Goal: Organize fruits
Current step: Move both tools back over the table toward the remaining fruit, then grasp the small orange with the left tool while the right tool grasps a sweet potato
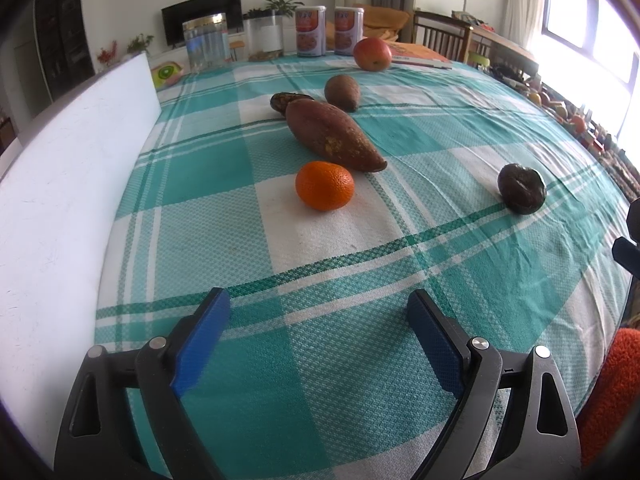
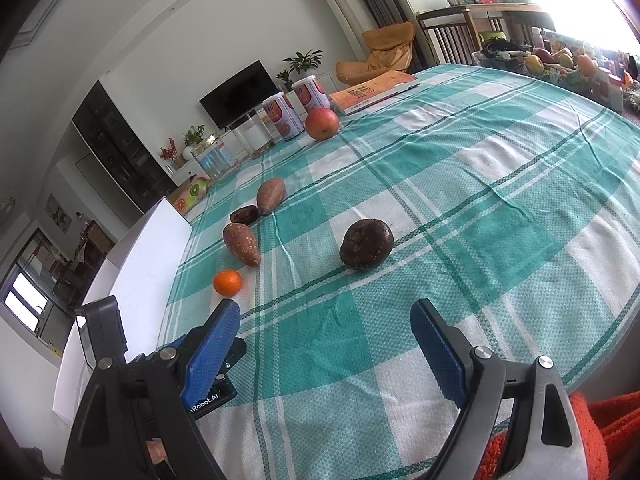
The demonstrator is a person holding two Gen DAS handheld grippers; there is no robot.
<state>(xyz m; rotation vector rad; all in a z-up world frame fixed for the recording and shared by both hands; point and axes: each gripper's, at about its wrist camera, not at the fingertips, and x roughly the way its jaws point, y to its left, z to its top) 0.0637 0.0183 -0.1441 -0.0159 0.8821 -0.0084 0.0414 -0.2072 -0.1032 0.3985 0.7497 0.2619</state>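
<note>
On the green checked tablecloth (image 1: 400,360) a mandarin (image 1: 325,185) lies straight ahead of my left gripper (image 1: 318,304), which is open and empty. Beyond it are a large sweet potato (image 1: 334,135), a smaller one (image 1: 342,92), a dark shrivelled fruit (image 1: 288,101) and a red apple (image 1: 372,54). A dark round fruit (image 1: 522,188) sits alone to the right. In the right wrist view that dark round fruit (image 2: 366,244) lies just ahead of my right gripper (image 2: 325,312), also open with nothing between its fingers. The mandarin (image 2: 227,282) is to its left.
A white board (image 1: 60,200) runs along the table's left side. Clear jars (image 1: 206,44), two printed cans (image 1: 310,32) and an orange book (image 2: 372,92) stand at the far edge. A fruit basket (image 2: 540,64) sits far right. An orange-red sleeve (image 1: 612,380) is near the front.
</note>
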